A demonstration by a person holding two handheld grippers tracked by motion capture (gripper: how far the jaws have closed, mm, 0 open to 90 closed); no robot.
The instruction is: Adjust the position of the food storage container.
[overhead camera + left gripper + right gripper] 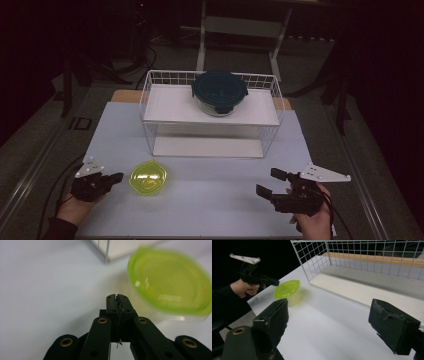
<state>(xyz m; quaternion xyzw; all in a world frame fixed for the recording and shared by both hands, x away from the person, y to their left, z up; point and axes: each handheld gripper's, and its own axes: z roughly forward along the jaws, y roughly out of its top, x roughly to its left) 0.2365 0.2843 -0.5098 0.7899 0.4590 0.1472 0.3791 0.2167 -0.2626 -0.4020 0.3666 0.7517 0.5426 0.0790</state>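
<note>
A small clear container with a yellow-green lid [148, 178] sits on the white table at the front left. My left gripper [118, 177] lies just left of it, jaws shut with nothing between them; in the left gripper view the closed tips [117, 296] stop short of the green lid [170, 285]. My right gripper [266, 182] stands open at the front right with nothing between its jaws. The right gripper view looks across the table between its wide jaws [329, 305] to the green-lidded container [286, 289] and the left gripper [277, 283].
A white wire rack [210, 115] with two shelves stands at the back middle of the table [210, 200]. A round glass container with a dark teal lid [219, 91] sits on its top shelf. The rack's lower shelf [362, 290] is bare.
</note>
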